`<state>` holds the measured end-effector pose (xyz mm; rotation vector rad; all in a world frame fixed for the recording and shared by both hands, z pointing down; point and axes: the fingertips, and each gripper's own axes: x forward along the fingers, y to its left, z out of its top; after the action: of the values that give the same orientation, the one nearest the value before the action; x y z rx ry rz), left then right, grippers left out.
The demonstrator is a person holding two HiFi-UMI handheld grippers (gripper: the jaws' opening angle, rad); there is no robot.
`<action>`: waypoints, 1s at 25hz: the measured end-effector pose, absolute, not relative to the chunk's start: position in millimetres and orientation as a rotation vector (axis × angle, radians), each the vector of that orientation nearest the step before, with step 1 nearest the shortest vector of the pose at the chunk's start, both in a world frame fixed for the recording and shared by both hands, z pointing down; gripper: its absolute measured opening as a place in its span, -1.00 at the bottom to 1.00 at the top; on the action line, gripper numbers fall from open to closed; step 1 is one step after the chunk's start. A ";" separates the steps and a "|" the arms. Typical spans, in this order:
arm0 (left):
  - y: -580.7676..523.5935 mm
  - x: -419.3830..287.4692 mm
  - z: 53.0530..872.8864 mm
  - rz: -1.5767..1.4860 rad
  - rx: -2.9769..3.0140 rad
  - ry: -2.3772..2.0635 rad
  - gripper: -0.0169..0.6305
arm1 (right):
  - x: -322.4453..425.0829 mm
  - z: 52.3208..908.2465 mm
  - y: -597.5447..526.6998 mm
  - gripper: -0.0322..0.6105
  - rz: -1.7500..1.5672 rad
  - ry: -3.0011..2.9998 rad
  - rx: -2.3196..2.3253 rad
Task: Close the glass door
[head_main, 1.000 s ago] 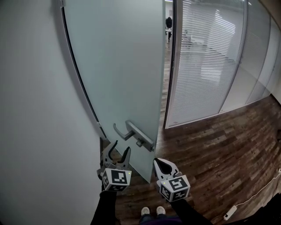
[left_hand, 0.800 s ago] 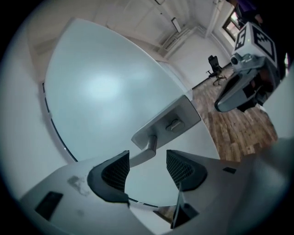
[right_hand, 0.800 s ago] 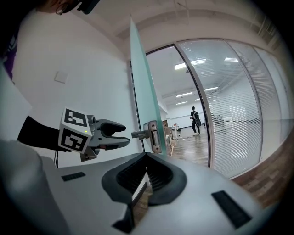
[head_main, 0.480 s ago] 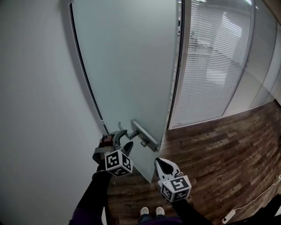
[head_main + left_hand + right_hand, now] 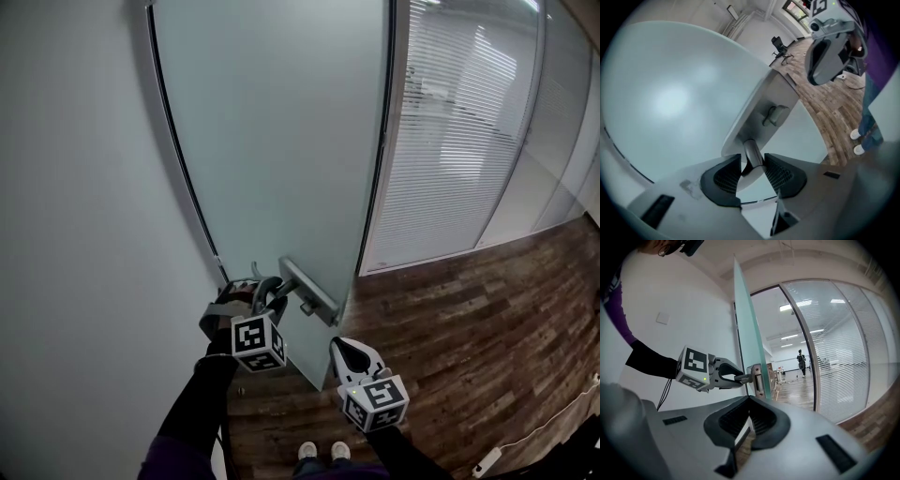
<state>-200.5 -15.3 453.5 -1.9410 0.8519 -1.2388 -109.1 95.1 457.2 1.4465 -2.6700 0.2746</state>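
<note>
**Task status:** part done.
- Glass door (image 5: 272, 141) not yet shut.
- Swung close to door frame (image 5: 398, 112), narrow gap left at latch edge.
- Remaining, by judgement: bring through last stretch to frame, latch, release.

**Left hand-held gripper (image 5: 266, 289):**
- Clamped on lever handle (image 5: 305, 284), jaws just closing in, one pad on either side of bar.
- Rolled sideways, pointed slightly down.
- Sleeved forearm reaching in from lower left.

**Right hand-held gripper (image 5: 353, 354):**
- Jaws together, nothing between.
- Held low, near level, near door's free edge, not touching.
</note>
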 end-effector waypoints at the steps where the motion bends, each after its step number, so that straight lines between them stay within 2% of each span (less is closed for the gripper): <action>1: -16.1 -200.1 451.9 -1.240 -1.943 0.865 -0.48 | -109.0 456.4 95.1 -0.93 0.272 -2.673 1.448; 25: -39.4 -187.7 452.2 -1.254 -2.049 0.944 -0.48 | -110.5 454.6 80.3 -0.93 0.279 -2.619 1.552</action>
<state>-187.7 -39.4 452.2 -2.0487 0.9437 -1.2537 -110.5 80.3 454.6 1.5516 -2.6192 0.2792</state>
